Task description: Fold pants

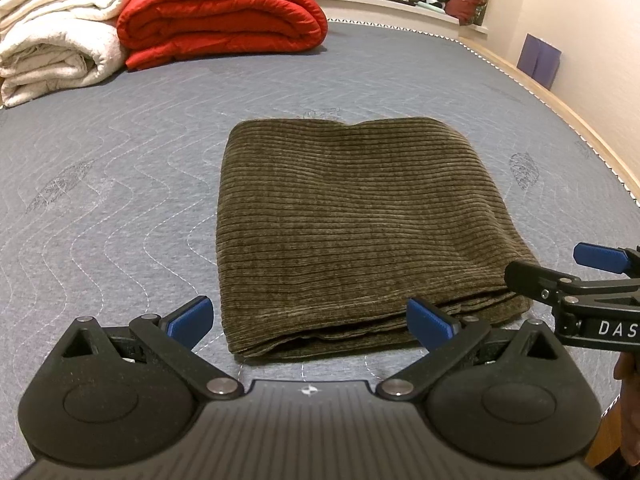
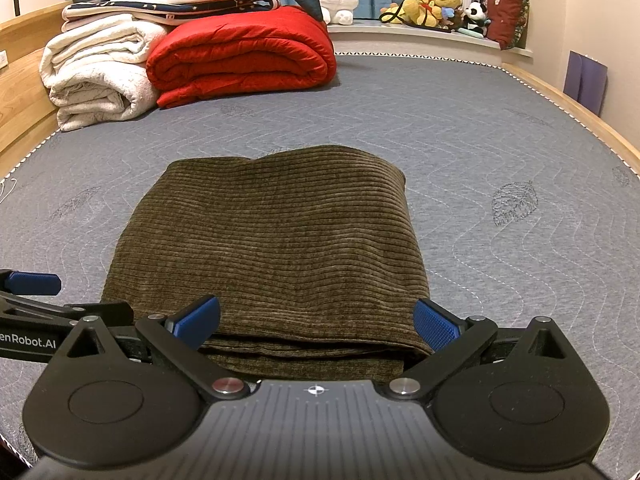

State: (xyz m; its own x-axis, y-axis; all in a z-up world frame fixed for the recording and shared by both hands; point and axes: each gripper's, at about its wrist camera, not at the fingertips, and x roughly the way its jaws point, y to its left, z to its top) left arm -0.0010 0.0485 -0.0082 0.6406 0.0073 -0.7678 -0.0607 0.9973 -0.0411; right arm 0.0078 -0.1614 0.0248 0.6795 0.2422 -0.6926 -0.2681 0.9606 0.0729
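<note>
The olive-brown corduroy pants (image 1: 360, 224) lie folded into a thick rectangle on the grey quilted mattress (image 1: 100, 200); they also show in the right wrist view (image 2: 276, 248). My left gripper (image 1: 310, 320) is open and empty, just short of the near edge of the bundle. My right gripper (image 2: 316, 322) is open and empty at the near right corner of the bundle. The right gripper also shows at the right edge of the left wrist view (image 1: 560, 276). The left gripper shows at the left edge of the right wrist view (image 2: 44, 300).
A folded red quilt (image 1: 220, 20) and rolled white blankets (image 1: 56, 48) lie at the far left of the mattress. Stuffed toys (image 2: 432, 4) and a dark red cushion (image 2: 510, 14) sit on a ledge behind. The wooden bed frame (image 1: 580, 120) runs along the right.
</note>
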